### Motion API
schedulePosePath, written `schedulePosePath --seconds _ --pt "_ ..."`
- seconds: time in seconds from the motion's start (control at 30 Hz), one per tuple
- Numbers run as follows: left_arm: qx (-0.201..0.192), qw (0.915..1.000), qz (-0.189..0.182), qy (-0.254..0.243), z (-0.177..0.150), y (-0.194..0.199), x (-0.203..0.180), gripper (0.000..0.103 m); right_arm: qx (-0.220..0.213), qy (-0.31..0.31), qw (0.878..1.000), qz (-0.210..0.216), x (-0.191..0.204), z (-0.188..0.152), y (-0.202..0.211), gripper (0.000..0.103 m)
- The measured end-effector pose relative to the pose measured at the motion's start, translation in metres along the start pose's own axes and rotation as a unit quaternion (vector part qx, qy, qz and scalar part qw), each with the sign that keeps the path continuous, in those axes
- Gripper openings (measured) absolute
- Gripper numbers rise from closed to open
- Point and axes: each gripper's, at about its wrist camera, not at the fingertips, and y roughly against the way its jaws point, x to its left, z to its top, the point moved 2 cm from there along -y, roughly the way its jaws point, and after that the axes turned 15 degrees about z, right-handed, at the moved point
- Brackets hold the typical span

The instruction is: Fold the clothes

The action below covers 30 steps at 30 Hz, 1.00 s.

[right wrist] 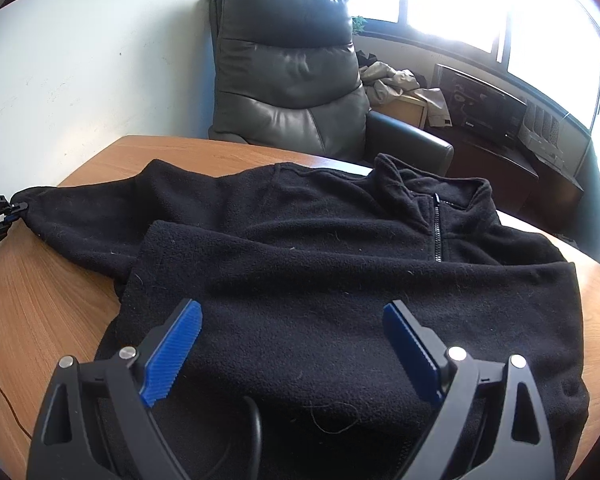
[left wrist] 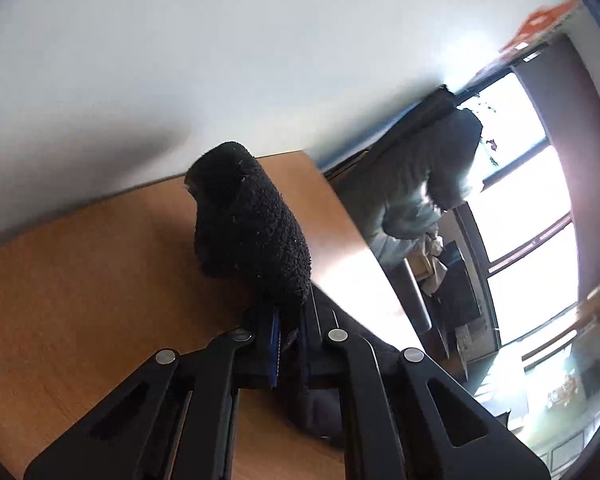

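Note:
A black fleece pullover with a short zip collar lies spread on a round wooden table. Its left sleeve stretches out to the table's left side. My left gripper is shut on the sleeve's cuff; in the left wrist view the cuff sticks up from between the closed fingers of the left gripper. My right gripper is open, its blue pads held just above the pullover's lower body, holding nothing.
A dark leather armchair stands behind the table against a white wall. A low cabinet with crumpled cloth and a dark box runs under bright windows at the right. A thin cable lies on the table's left edge.

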Motion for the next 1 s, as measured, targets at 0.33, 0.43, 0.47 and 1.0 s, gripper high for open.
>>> schedulePosePath --seconds 0.33,0.43,0.47,1.0 --pt "-0.013 0.9627 -0.15 -0.225 -0.106 0.075 -0.289 0.006 -0.081 0.03 0.996 0.011 -0.03 0.017 0.068 0.091" --pt "0.017 0.9469 -0.174 -0.269 -0.183 0.072 -0.362 0.006 -0.094 0.056 0.994 -0.01 -0.044 0.018 0.099 0.091" --pt "0.026 0.9424 -0.179 -0.282 -0.208 0.069 -0.382 0.006 -0.097 0.056 0.994 -0.011 -0.053 0.016 0.11 0.091" --pt "0.143 0.8903 -0.182 -0.392 -0.499 0.012 -0.502 0.006 -0.142 -0.1 0.978 0.117 -0.228 0.003 0.199 0.092"
